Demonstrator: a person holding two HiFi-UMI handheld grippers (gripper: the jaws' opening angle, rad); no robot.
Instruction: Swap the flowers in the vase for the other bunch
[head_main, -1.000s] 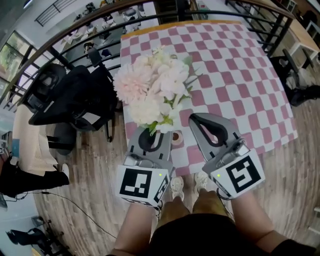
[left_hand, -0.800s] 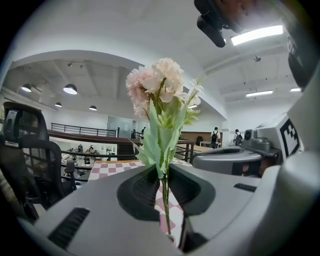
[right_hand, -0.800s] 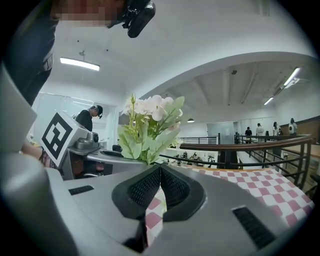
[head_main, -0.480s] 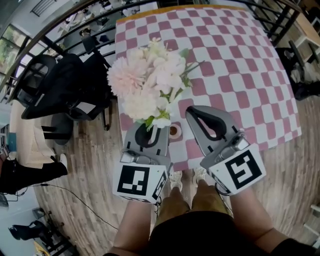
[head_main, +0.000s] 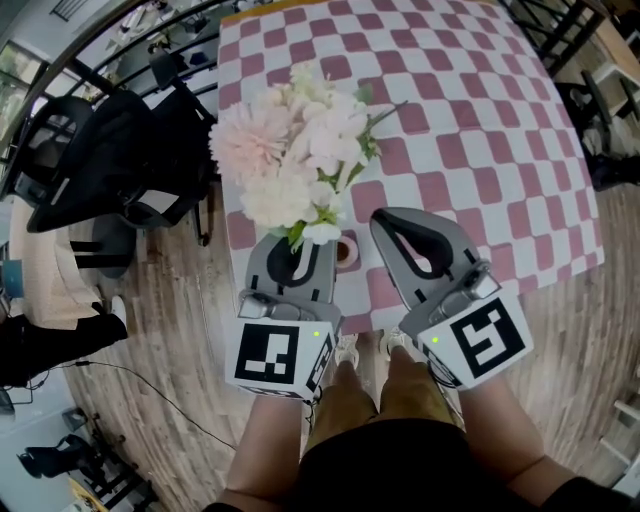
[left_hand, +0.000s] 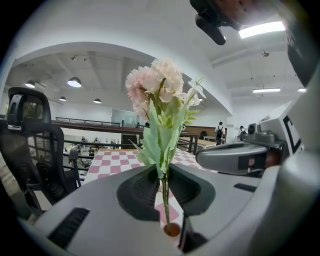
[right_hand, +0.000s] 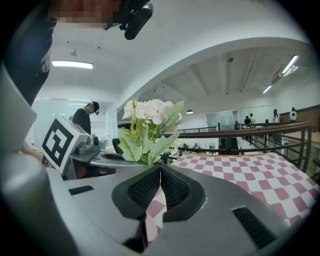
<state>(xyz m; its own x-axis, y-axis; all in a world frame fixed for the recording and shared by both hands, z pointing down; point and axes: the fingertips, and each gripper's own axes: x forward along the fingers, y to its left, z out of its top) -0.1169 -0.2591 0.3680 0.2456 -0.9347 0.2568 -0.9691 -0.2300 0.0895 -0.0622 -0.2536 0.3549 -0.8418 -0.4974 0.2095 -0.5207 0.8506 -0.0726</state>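
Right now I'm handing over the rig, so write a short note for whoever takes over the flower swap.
Left hand-held gripper: shut on the flowers, gripping the stem, bunch upright.
Right hand-held gripper: shut, empty, beside the left one.
Vase: at the near edge of the checked table, between the two grippers. The stem's end sits at its mouth.
Done: one bunch is in hand at the vase. The other bunch is out of view, so I cannot tell which bunch this is.
Left: if it is the old bunch, lift it clear and fetch the other. If it is the new one, seat it and let go.
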